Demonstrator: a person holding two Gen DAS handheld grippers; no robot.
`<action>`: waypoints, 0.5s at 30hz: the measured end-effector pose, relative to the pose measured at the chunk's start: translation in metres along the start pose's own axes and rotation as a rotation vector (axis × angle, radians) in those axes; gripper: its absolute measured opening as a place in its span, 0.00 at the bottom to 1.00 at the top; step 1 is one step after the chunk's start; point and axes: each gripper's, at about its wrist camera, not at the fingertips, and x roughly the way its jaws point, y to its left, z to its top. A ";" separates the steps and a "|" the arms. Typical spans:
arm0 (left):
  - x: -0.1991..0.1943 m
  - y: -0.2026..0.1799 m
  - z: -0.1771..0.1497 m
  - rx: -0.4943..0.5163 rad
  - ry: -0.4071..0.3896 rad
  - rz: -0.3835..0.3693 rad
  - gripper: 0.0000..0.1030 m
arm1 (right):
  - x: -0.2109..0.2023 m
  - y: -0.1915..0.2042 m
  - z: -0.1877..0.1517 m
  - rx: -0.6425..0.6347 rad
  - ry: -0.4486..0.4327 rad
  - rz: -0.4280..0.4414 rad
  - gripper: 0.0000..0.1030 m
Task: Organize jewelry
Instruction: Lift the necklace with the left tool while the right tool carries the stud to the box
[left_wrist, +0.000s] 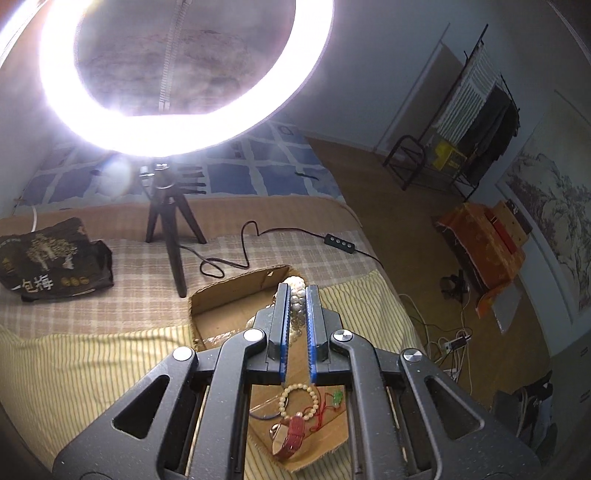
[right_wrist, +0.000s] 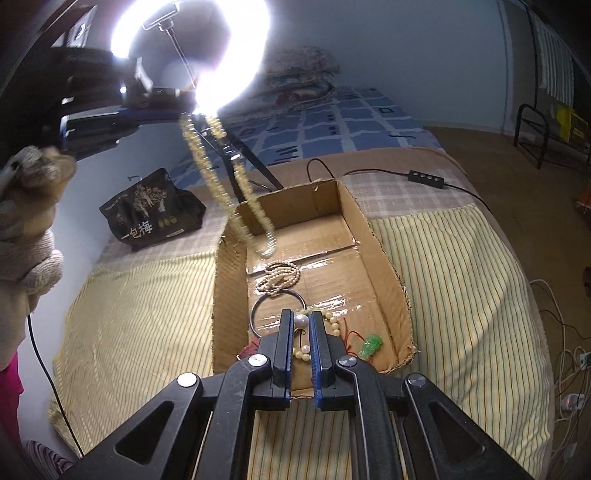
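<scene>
A cardboard box (right_wrist: 384, 258) lies on the bed and holds jewelry. My left gripper (left_wrist: 298, 291) is shut on a long cream bead necklace (left_wrist: 297, 302) and holds it high; in the right wrist view the necklace (right_wrist: 218, 184) hangs blurred from that gripper (right_wrist: 162, 110) over the box's far end. My right gripper (right_wrist: 302, 317) is low over the near part of the box, shut on a white pearl (right_wrist: 301, 320). In the box lie a coiled bead strand (right_wrist: 279, 275), a metal bangle (right_wrist: 258, 314), a cream bead bracelet (left_wrist: 299, 400), a red-strap watch (left_wrist: 291, 430) and a green pendant on red cord (right_wrist: 370, 345).
A lit ring light on a small tripod (left_wrist: 173, 236) stands on the bed behind the box, its cord and switch (left_wrist: 338, 240) trailing right. A black printed bag (left_wrist: 51, 254) lies at the left. The box rests on a yellow striped cloth (right_wrist: 461, 295). Cables lie on the floor at the right.
</scene>
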 end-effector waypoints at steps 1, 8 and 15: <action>0.005 -0.003 0.001 0.001 0.005 0.003 0.05 | 0.001 -0.001 0.000 0.005 0.002 -0.001 0.06; 0.040 -0.018 0.008 0.029 0.037 0.022 0.05 | 0.009 -0.008 0.001 0.027 0.011 -0.006 0.06; 0.070 -0.028 0.007 0.045 0.063 0.034 0.05 | 0.020 -0.016 -0.001 0.052 0.031 -0.017 0.06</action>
